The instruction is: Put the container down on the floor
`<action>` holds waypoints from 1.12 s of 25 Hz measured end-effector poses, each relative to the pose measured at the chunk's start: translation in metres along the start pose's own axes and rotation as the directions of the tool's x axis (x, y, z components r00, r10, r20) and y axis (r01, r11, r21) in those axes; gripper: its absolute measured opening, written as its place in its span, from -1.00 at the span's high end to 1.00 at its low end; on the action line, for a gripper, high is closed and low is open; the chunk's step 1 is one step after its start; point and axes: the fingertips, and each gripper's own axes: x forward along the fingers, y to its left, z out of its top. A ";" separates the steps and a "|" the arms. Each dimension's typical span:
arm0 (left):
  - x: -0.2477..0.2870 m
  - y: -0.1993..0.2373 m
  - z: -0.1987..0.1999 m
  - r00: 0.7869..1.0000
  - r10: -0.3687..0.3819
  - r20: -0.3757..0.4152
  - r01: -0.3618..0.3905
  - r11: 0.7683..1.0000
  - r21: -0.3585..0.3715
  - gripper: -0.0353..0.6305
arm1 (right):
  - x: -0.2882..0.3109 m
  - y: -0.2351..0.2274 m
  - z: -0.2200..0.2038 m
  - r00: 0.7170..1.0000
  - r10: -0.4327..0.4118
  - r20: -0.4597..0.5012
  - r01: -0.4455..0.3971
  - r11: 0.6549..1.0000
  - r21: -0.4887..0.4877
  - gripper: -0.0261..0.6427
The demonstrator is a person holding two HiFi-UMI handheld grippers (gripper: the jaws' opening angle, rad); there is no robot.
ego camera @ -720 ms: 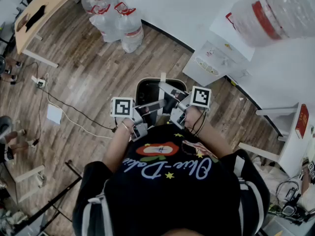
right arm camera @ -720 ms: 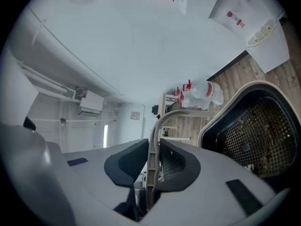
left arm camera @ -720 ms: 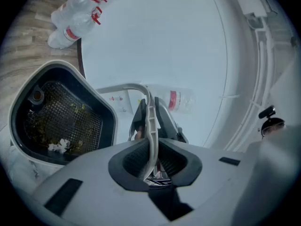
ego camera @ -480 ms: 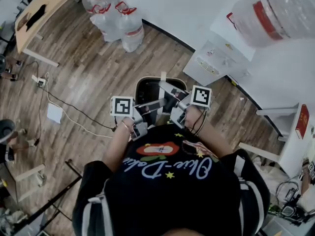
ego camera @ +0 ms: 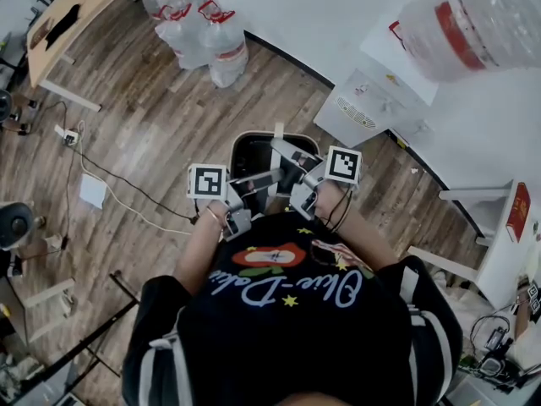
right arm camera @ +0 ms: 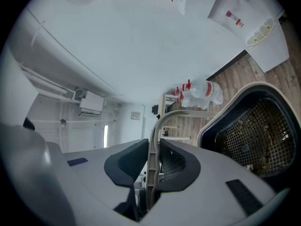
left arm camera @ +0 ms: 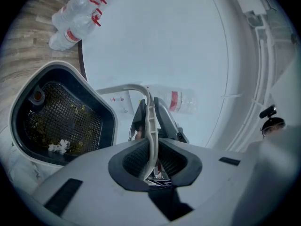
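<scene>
The container (ego camera: 252, 152) is a dark bin with a pale rim and a mesh basket inside that holds scraps. It hangs in front of the person over the wooden floor; whether its base touches the floor I cannot tell. A thin pale handle (left arm camera: 149, 121) arches over it. My left gripper (ego camera: 272, 178) is shut on this handle, as the left gripper view (left arm camera: 150, 161) shows, with the container (left arm camera: 61, 119) to its left. My right gripper (ego camera: 284, 152) is shut on the same handle (right arm camera: 157, 126), its pads (right arm camera: 151, 166) pressing it, with the container (right arm camera: 249, 131) to its right.
Several large water bottles (ego camera: 203, 32) lie by the white wall at the back. A white appliance (ego camera: 359, 108) stands to the right of the container. A wooden table (ego camera: 72, 11) is at far left. A cable (ego camera: 127, 193) and a white sheet (ego camera: 93, 194) lie on the floor.
Both grippers keep the same hold on the handle. The container and grippers have only drifted a trace to the left in the head view.
</scene>
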 end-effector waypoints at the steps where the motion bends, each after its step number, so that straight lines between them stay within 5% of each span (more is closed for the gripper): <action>1: 0.000 0.000 0.000 1.000 -0.002 0.003 0.002 1.000 -0.003 0.74 | 0.000 0.000 0.000 1.000 -0.001 0.000 0.001 1.000 0.000 0.72; 28: 0.066 -0.001 -0.004 0.995 0.035 0.096 -0.036 0.999 0.012 0.74 | -0.042 -0.007 0.044 0.996 0.029 -0.085 -0.029 1.000 0.010 0.72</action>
